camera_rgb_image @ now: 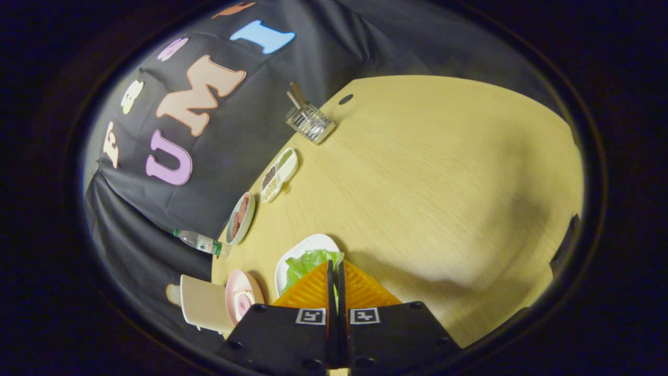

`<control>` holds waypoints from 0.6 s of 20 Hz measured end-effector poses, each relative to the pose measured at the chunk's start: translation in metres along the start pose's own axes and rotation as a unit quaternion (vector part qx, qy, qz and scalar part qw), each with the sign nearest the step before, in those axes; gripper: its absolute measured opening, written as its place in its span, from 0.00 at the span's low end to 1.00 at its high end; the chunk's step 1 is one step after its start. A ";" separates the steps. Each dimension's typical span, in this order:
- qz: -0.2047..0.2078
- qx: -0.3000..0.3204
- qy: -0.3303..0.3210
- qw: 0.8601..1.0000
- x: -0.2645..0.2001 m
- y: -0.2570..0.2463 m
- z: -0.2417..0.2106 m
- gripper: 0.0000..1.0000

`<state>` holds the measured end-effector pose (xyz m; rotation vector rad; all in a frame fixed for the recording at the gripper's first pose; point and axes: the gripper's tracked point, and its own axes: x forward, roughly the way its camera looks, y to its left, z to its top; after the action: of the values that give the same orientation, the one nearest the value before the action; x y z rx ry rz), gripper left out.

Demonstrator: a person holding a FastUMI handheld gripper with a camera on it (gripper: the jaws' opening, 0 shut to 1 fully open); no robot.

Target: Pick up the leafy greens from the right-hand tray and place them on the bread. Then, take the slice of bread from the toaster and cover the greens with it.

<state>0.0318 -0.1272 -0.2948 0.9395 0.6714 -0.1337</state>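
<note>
My gripper [334,269] has its two orange fingers [313,290] pressed almost together, and a thin sliver of green shows in the slit between them. The leafy greens [308,261] bulge out from the fingertips and spread over a white plate [313,243] that lies on the table just beyond them. Beside the fingers sits a pink plate [241,298] with a pale round piece on it; I cannot tell what that piece is. A cream toaster [202,304] stands next to the pink plate at the table's edge. The fingers hide the part of the white plate beneath them.
Along the table edge by the black cloth lie a water bottle [201,242], a bowl of brown food [240,218], a divided white dish [279,174] and a clear glass holder [310,121]. The wide wooden tabletop [443,183] stretches away beyond the plates.
</note>
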 end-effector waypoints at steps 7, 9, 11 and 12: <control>0.003 -0.068 -0.027 0.997 -0.030 0.050 0.011 0.03; 0.019 -0.081 -0.032 0.996 -0.038 0.074 0.010 0.03; 0.037 -0.087 -0.037 0.995 -0.046 0.096 0.008 0.03; 0.045 -0.091 -0.039 0.994 -0.048 0.107 0.007 0.03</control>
<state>0.0383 -0.0772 -0.1886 0.7832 0.5577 -0.0283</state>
